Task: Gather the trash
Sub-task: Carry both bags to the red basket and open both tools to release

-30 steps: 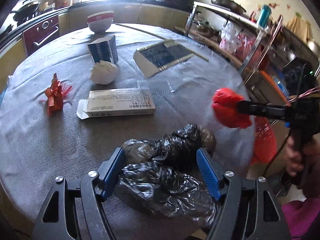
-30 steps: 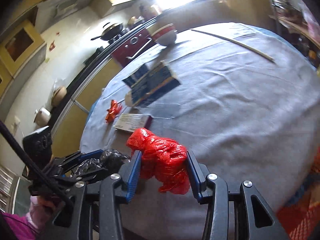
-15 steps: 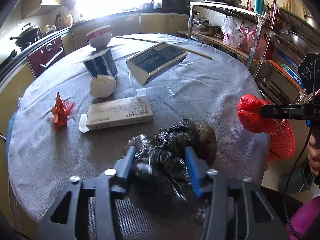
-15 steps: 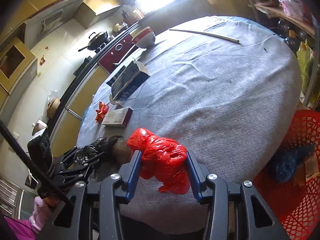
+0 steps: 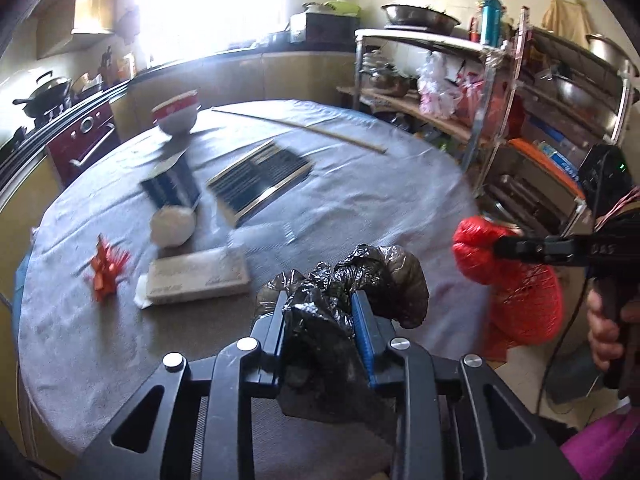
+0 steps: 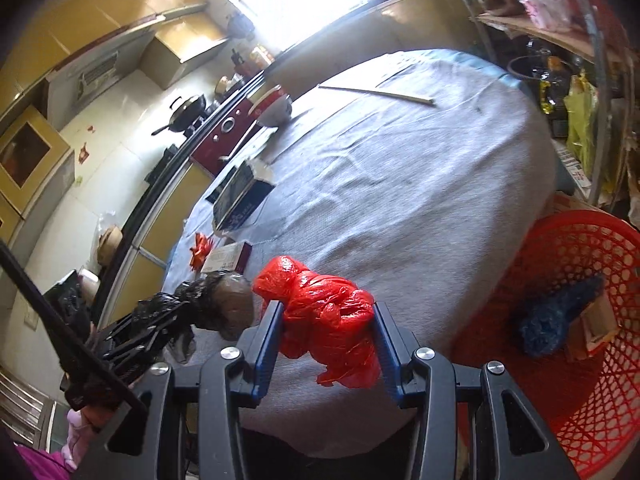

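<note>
A crumpled black plastic bag [image 5: 360, 276] is pinched between the blue pads of my left gripper [image 5: 320, 312], which is shut on it and holds it just above the near edge of the round grey table [image 5: 360, 200]. From the right wrist view the same black bag [image 6: 224, 304] hangs at the left. My right gripper [image 6: 326, 320] is shut on a crumpled red plastic bag [image 6: 324, 312] over the table's near right edge. The red bag [image 5: 476, 248] also shows at the right of the left wrist view. A red mesh basket [image 6: 580, 280] stands on the floor beside the table, right of the red bag.
On the table lie a white carton [image 5: 196, 280], a red wrapper [image 5: 106, 266], a white wad [image 5: 173, 226], a dark small box [image 5: 172, 184], a flat dark box [image 5: 260, 180], a bowl [image 5: 176, 114] and a long stick [image 5: 300, 128]. Metal shelves [image 5: 520, 120] stand behind the basket, which holds blue trash [image 6: 556, 320].
My left gripper has closed on the black bag and raised it off the cloth. The right gripper has carried the red bag rightward, so the red basket has come into its view.
</note>
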